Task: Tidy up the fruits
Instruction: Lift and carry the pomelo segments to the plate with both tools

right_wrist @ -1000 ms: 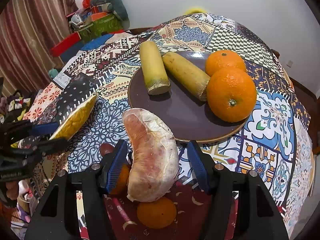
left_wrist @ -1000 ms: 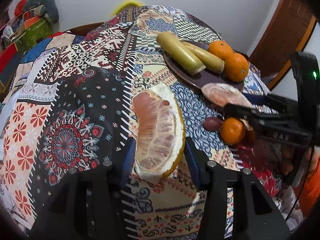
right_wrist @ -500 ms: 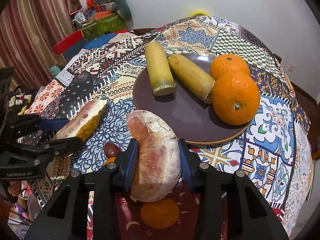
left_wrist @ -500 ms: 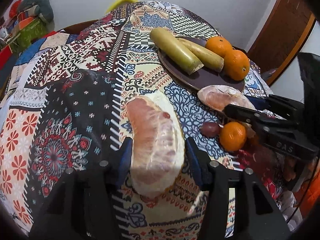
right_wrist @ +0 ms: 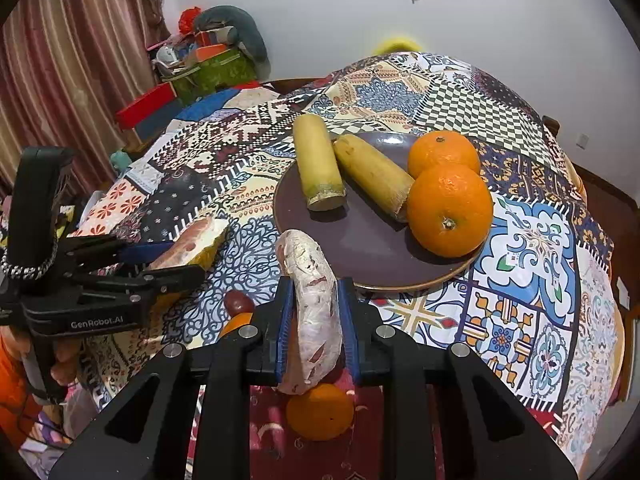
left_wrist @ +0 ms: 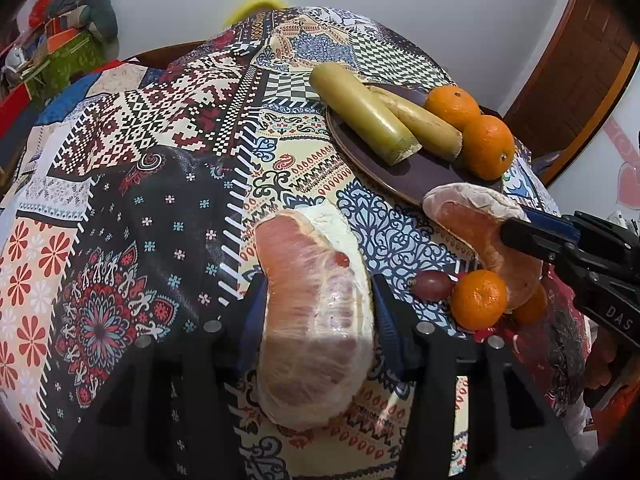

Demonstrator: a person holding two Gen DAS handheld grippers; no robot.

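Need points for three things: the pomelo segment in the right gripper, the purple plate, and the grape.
pomelo segment in the right gripper (right_wrist: 314, 312), right wrist view, on the membrane face between the pads.
purple plate (right_wrist: 360, 248), right wrist view, on the bare centre.
grape (left_wrist: 432, 285), left wrist view, on its middle.

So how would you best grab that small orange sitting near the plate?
Judging by its round shape, take the small orange across its widest middle, coming from above. A grape crowds one side and the pomelo segment in the right gripper the other.
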